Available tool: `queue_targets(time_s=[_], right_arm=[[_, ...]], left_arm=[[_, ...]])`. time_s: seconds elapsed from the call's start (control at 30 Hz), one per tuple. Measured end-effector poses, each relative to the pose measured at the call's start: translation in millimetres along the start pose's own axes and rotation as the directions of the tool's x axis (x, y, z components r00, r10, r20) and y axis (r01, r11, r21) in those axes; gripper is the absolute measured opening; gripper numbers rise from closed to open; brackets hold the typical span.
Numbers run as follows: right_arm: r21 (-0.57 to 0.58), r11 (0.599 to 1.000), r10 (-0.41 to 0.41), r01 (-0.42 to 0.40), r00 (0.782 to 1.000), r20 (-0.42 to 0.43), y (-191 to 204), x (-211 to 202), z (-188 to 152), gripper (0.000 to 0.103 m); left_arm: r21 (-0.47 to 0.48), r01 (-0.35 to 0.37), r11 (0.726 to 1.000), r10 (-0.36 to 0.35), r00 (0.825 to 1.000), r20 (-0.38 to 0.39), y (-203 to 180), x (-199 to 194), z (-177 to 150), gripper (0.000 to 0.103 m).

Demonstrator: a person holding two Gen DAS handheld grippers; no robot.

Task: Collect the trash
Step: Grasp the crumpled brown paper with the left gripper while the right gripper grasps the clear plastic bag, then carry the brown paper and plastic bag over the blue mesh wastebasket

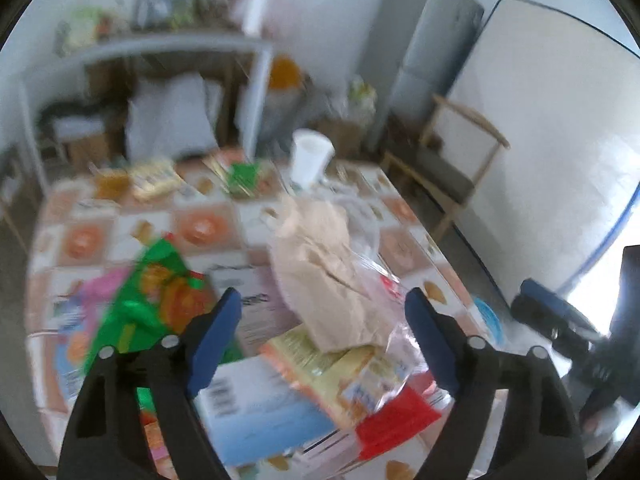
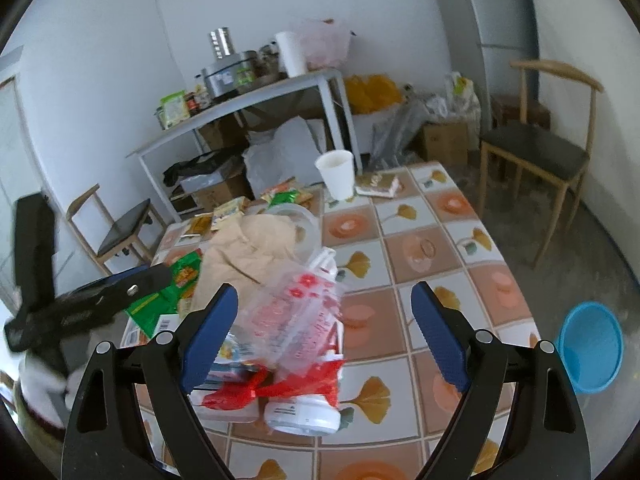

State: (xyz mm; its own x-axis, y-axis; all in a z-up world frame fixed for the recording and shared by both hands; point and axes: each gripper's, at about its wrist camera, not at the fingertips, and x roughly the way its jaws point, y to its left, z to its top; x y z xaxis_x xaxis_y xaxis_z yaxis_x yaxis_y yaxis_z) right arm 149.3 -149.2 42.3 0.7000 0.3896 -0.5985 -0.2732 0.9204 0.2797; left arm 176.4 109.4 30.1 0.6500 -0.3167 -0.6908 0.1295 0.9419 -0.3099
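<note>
Wrappers, a crumpled brown paper bag [image 2: 248, 248] and a white paper cup [image 2: 337, 174] are left on the tiled-pattern table [image 2: 436, 240]; nothing is held by the wide-spread fingers of the left gripper [image 1: 326, 336] or right gripper [image 2: 325, 332].

Blue bucket [image 2: 591, 347] – orange-n-white tiled tablecloth [image 2: 436, 240] w/ yellow leaves

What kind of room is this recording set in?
Most likely a lived-in home kitchen or dining room: a dining table with a tile-patterned cloth strewn with wrappers, a tall grey fridge, and a white shelf table holding steel pots.
</note>
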Motion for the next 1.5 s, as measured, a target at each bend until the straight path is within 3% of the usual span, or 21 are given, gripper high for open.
queue_targets(time_s=[0.07, 0.13, 0.2, 0.27, 0.43, 0.5, 0.67, 0.7, 0.8, 1.0, 1.13, 1.17, 1.23, 1.33, 1.5], right_arm=[[0.036, 0.999, 0.010, -0.009, 1.000, -0.024, -9, 4, 0, 0.083], [0.046, 0.999, 0.020, -0.017, 0.998, -0.063, -21, 11, 0, 0.082], [0.139, 0.987, 0.098, -0.081, 0.988, -0.120, -37, 23, 1, 0.078], [0.215, 0.967, 0.171, -0.133, 0.971, -0.167, -48, 36, 2, 0.074], [0.405, 0.883, 0.363, -0.237, 0.891, -0.271, -66, 80, -4, 0.069], [0.447, 0.858, 0.406, -0.255, 0.869, -0.284, -69, 92, -3, 0.066], [0.509, 0.814, 0.468, -0.280, 0.836, -0.287, -73, 110, -1, 0.063], [0.524, 0.805, 0.477, -0.279, 0.829, -0.291, -74, 113, -1, 0.063], [0.562, 0.780, 0.501, -0.275, 0.813, -0.297, -78, 119, -3, 0.057], [0.585, 0.759, 0.533, -0.286, 0.789, -0.306, -78, 125, -3, 0.034], [0.608, 0.739, 0.556, -0.292, 0.773, -0.305, -80, 131, -7, 0.013], [0.612, 0.735, 0.560, -0.293, 0.771, -0.303, -80, 132, -7, 0.007], [0.613, 0.729, 0.569, -0.303, 0.767, -0.297, -82, 130, -9, 0.004], [0.606, 0.727, 0.575, -0.322, 0.768, -0.282, -83, 123, -7, 0.001], [0.600, 0.711, 0.593, -0.366, 0.770, -0.233, -83, 113, 2, 0.000]], left_arm=[[-0.027, 0.040, 0.999, -0.041, 0.998, -0.053, 3, 17, 9, 0.068], [-0.030, 0.031, 0.999, -0.033, 0.997, -0.076, 3, 26, 13, 0.060], [-0.018, 0.013, 1.000, -0.015, 0.997, -0.079, 1, 31, 15, 0.048], [-0.017, 0.010, 1.000, -0.012, 0.997, -0.082, 1, 32, 14, 0.038], [-0.001, -0.014, 1.000, 0.014, 0.997, -0.075, 3, 38, 13, 0.016], [0.005, -0.017, 1.000, 0.017, 0.997, -0.071, 4, 38, 13, 0.013], [0.009, -0.038, 0.999, 0.039, 0.997, -0.069, 3, 36, 12, 0.013], [0.006, -0.035, 0.999, 0.036, 0.997, -0.070, 3, 35, 12, 0.015], [0.006, -0.042, 0.999, 0.042, 0.997, -0.070, 4, 34, 14, 0.034], [-0.021, -0.051, 0.998, 0.048, 0.991, -0.124, 9, 50, 17, 0.038], [-0.029, -0.053, 0.998, 0.049, 0.989, -0.143, 9, 61, 16, 0.038], [-0.030, -0.051, 0.998, 0.047, 0.989, -0.139, 9, 61, 16, 0.036], [-0.026, -0.051, 0.998, 0.047, 0.991, -0.128, 8, 61, 16, 0.021], [-0.026, -0.038, 0.999, 0.035, 0.994, -0.107, 8, 58, 18, 0.008], [-0.043, 0.010, 0.999, -0.011, 0.999, -0.034, 7, 42, 20, 0.002]])
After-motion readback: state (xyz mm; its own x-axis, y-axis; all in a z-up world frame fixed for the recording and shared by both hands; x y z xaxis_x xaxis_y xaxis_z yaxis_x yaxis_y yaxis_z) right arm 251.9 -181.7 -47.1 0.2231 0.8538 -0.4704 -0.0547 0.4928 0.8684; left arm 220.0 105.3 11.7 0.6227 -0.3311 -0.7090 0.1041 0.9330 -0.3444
